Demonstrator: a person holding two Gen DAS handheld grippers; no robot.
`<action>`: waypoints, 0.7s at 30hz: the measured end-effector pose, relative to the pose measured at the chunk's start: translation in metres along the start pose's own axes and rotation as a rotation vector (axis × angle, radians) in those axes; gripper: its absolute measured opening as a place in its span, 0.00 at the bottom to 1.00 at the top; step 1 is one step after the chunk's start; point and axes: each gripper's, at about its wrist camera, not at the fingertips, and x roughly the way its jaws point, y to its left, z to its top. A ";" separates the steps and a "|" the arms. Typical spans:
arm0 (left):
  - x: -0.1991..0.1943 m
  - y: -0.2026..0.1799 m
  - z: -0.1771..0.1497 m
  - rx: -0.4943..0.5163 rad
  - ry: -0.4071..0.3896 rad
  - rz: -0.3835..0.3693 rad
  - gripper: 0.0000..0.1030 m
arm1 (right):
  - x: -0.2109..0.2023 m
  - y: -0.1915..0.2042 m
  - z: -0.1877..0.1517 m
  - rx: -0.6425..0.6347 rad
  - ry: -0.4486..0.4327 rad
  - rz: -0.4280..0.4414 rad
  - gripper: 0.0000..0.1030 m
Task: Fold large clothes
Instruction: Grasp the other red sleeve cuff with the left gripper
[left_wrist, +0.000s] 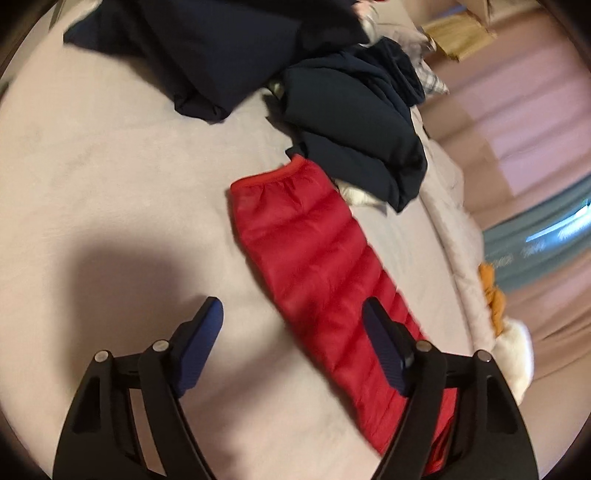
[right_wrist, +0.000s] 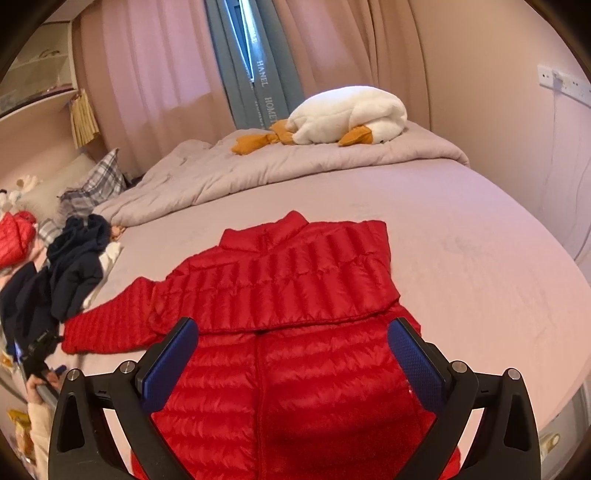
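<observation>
The left tongs (left_wrist: 293, 317) are spread wide and pinch nothing. They hang over the bed (left_wrist: 110, 184), with one blue pad above the red sleeve (left_wrist: 314, 251) and the other above the bare sheet. The sleeve lies flat and straight, its cuff near a pile of dark clothes (left_wrist: 351, 140).

The right tongs (right_wrist: 291, 336) are spread wide too, with nothing between them. They hang over the red coat (right_wrist: 288, 295). The coat lies flat in the middle of the bed (right_wrist: 461, 229). The side on the right of the picture looks folded in over the body, and the other sleeve (right_wrist: 107, 325) sticks out to the left.

A rumpled blanket (right_wrist: 258, 162) sits at the far end of the bed. A white toy duck (right_wrist: 347, 114) lies on it.
</observation>
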 end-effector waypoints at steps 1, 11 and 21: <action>0.003 0.003 0.004 -0.021 -0.001 -0.004 0.75 | 0.001 0.001 0.000 -0.001 0.003 -0.002 0.99; 0.027 0.017 0.020 -0.064 -0.052 0.062 0.24 | 0.013 0.008 -0.002 -0.011 0.034 -0.018 0.99; -0.016 -0.010 0.008 0.000 -0.152 0.097 0.07 | 0.012 0.008 -0.001 -0.014 0.033 -0.012 0.99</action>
